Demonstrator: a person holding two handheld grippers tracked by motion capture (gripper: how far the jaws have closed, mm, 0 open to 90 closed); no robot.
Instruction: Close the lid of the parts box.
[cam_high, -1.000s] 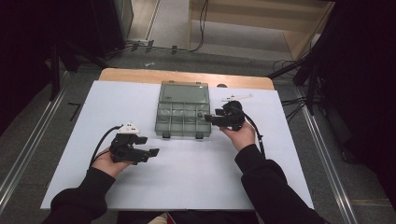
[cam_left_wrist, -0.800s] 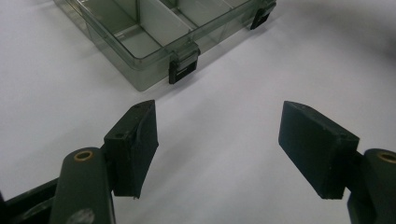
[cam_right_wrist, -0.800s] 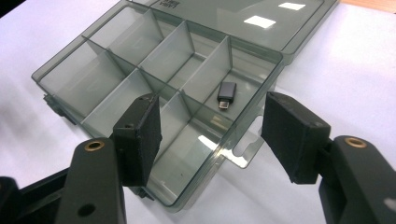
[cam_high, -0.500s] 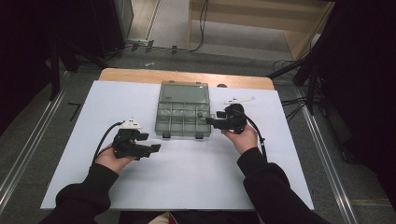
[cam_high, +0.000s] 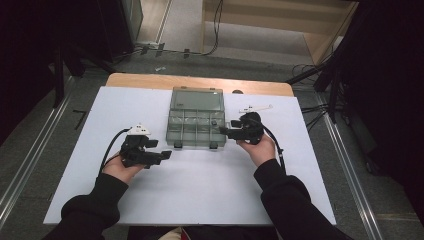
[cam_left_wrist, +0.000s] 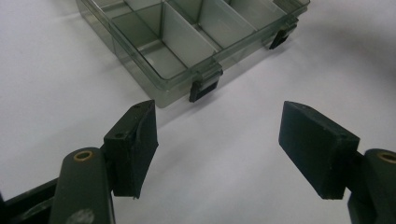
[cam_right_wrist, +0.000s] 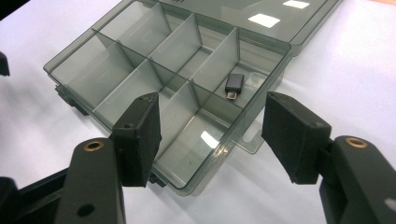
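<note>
Adapter (cam_right_wrist: 234, 86) in organiser box (cam_right_wrist: 140, 60) compartment, seen clearly from right gripper (cam_right_wrist: 210, 135) view

The compartment box (cam_right_wrist: 187, 93) was smoky, see-through glossy plastic with black plastic latches (cam_left_wrist: 204, 88). It sat on a smooth, matt white table cover (cam_high: 200, 185).

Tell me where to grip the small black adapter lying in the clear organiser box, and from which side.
Grip the small black adapter across its long flat sides, coming straight down from above with the right claw. It lies flat on the floor of a walled compartment in the smoky clear plastic organiser box, so the dividers probably block any sideways approach.
</note>
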